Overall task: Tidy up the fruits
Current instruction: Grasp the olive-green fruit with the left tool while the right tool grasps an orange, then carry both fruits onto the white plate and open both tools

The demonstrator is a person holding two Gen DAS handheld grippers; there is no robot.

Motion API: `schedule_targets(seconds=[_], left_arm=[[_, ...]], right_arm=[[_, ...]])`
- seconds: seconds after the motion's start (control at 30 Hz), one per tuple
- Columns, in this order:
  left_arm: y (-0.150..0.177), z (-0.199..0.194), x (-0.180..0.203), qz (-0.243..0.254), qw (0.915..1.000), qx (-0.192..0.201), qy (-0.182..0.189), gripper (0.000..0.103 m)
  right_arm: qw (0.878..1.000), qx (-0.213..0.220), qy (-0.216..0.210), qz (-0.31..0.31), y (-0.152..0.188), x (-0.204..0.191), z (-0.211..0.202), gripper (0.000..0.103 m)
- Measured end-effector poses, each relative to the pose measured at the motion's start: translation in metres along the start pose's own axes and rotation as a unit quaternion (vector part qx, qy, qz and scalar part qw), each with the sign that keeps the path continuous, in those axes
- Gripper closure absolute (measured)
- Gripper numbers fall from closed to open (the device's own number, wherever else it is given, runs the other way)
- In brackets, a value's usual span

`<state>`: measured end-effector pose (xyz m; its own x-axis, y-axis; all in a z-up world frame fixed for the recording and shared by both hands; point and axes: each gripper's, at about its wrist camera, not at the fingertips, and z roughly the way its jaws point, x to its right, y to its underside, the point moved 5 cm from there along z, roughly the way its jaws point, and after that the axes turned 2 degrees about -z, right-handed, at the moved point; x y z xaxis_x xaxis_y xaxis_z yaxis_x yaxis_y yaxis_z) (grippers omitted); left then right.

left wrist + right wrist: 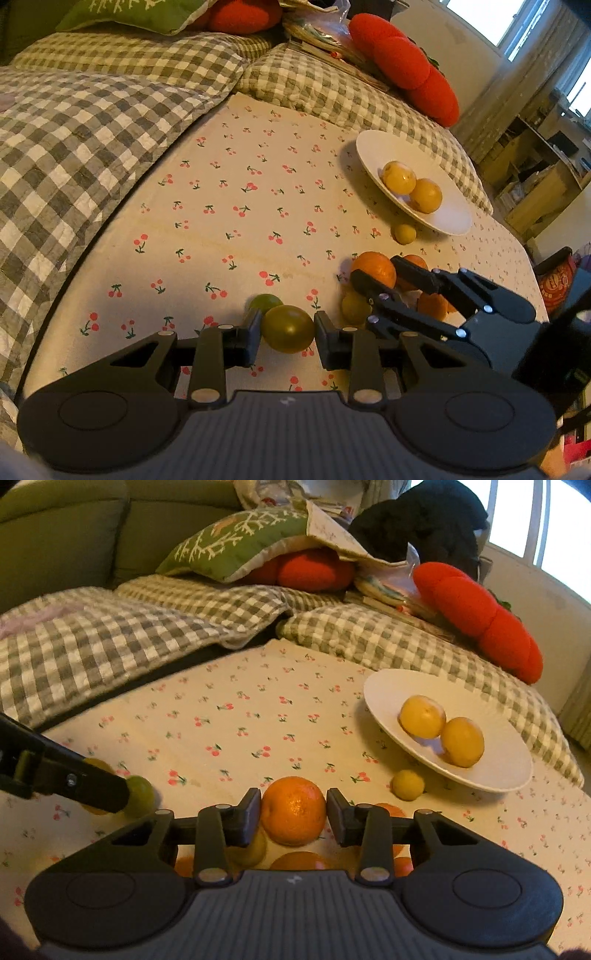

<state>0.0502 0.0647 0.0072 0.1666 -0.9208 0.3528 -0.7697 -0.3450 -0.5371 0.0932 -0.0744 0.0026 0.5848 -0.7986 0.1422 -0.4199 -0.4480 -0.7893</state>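
- Left wrist view: my left gripper [288,334] is clamped on a green fruit [289,332], round, smooth and olive-toned with a dull shine, both pads pressing its sides just above the cherry-print cloth [229,206].
- A second green fruit [265,302] lies on the cloth right behind the left finger.
- To the right my right gripper [384,275] reaches into a heap of oranges [432,304]; its fingers flank the top orange [373,266], bright and pebbled.
- Farther back a white plate [452,218] holds two yellow fruits [412,190] that touch each other; a small yellow fruit [404,233] sits on the cloth beside the plate's near rim.
- Right wrist view: my right gripper [293,812] is closed on the orange [293,810], one pad on each side of it. The orange is round, deep orange, with dimpled glossy skin.
- More oranges [299,862] lie under and around it on the cloth [240,716].
- At the left edge the left gripper's finger [92,788] covers part of a green fruit [142,795].
- The plate [491,771] with its two yellow fruits [441,731] stands to the right, the small yellow fruit [408,784] near its rim.
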Motion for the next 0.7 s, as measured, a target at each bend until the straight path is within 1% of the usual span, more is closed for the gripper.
schedule_targets(seconds=[0.23,0.43,0.57,0.7], left_arm=[[-0.002,-0.002,0.003,0.002,0.9999,0.01,-0.002,0.08],[-0.007,-0.001,0.007,0.01,0.9998,0.018,-0.007,0.08],[-0.015,0.003,0.009,0.008,0.9997,0.019,-0.01,0.08],[-0.021,0.007,0.019,0.027,0.9993,0.021,-0.015,0.08]], right_arm=[[0.998,0.032,-0.004,0.051,-0.004,0.016,-0.014,0.068],[0.992,0.055,-0.018,0.109,-0.003,0.037,-0.027,0.069],[0.99,0.067,-0.02,0.12,-0.002,0.043,-0.035,0.069],[0.989,0.077,-0.017,0.125,-0.003,0.055,-0.041,0.069]])
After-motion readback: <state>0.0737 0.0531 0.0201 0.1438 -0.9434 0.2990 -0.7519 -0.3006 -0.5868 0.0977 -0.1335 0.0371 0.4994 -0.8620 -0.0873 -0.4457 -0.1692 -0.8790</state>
